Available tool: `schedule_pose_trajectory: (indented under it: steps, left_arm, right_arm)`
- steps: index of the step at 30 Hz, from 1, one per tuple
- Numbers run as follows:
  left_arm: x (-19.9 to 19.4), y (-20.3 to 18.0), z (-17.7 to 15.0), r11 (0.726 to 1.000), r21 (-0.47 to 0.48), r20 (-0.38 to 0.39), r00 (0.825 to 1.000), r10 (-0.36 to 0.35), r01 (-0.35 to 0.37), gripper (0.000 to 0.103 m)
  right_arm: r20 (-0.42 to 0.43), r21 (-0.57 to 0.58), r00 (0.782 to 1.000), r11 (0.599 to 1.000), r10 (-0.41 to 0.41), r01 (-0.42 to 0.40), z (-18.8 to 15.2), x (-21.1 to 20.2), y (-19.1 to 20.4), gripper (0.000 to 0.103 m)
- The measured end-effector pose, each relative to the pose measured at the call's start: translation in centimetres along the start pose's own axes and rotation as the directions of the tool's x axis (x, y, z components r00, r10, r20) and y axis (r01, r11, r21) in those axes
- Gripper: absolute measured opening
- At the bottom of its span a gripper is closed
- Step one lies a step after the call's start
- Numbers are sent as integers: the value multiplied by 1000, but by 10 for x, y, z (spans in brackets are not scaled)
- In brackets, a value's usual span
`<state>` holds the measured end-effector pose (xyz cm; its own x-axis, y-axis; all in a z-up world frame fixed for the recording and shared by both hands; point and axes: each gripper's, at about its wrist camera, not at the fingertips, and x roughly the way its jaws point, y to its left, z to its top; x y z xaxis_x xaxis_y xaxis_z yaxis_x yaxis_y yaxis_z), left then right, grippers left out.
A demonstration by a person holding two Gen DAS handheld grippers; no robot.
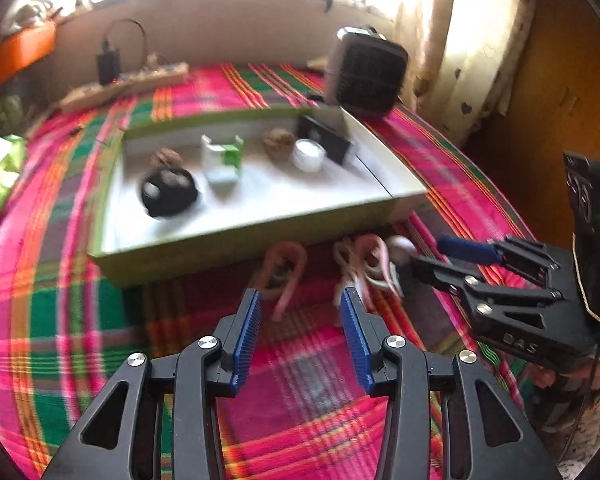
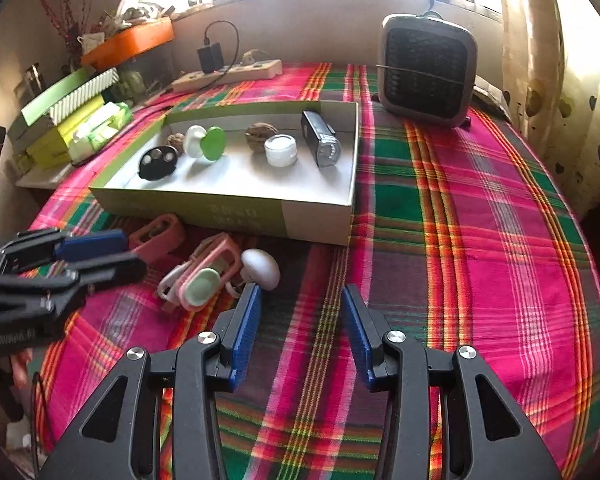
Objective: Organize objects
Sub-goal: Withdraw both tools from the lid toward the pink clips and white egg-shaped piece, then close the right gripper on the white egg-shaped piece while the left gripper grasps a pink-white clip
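Both claws, left claw (image 1: 300,312) and right claw (image 2: 300,308), gape released over the pink-and-green plaid cloth (image 2: 460,240), near the shallow green cardboard box (image 2: 228,210); a white egg-shaped thing (image 2: 262,268), perhaps plastic, lies just outside.

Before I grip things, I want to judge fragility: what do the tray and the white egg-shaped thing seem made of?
The tray looks like matte cardboard: thin folded walls with printed green sides. The white egg-shaped thing looks like smooth hard plastic with a soft sheen, though ceramic cannot be ruled out.
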<state>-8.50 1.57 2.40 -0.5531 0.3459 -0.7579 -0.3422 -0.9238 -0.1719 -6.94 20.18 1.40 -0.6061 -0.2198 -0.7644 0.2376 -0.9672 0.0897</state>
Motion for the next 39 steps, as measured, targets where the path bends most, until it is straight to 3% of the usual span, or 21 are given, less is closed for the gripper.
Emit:
schedule_pose_trajectory:
  steps: [5, 16, 23, 25, 30, 39]
  left_arm:
    - [3, 6, 7, 999, 1, 0, 999, 48, -48, 40]
    - [27, 2, 11, 999, 11, -64, 997, 52, -52, 40]
    - [28, 5, 13, 999, -21, -54, 998, 39, -40, 40]
    - [28, 5, 13, 999, -28, -50, 998, 38, -39, 40]
    - [28, 5, 12, 999, -29, -47, 998, 35, -37, 40]
    - [26, 8, 11, 998, -50, -45, 998, 39, -42, 32]
  right_arm:
    - [6, -10, 999, 999, 32, -32, 2, 1, 3, 43]
    - [-6, -19, 996, 996, 84, -84, 13, 13, 4, 43]
    - [-5, -8, 993, 992, 122, -122, 17, 17, 3, 43]
    - [-5, -14, 991, 991, 135, -135, 18, 17, 4, 33]
    - [-1, -24, 987, 987, 160, -160, 17, 17, 7, 23]
    - [11, -11, 991, 991, 133, -133, 15, 12, 2, 22]
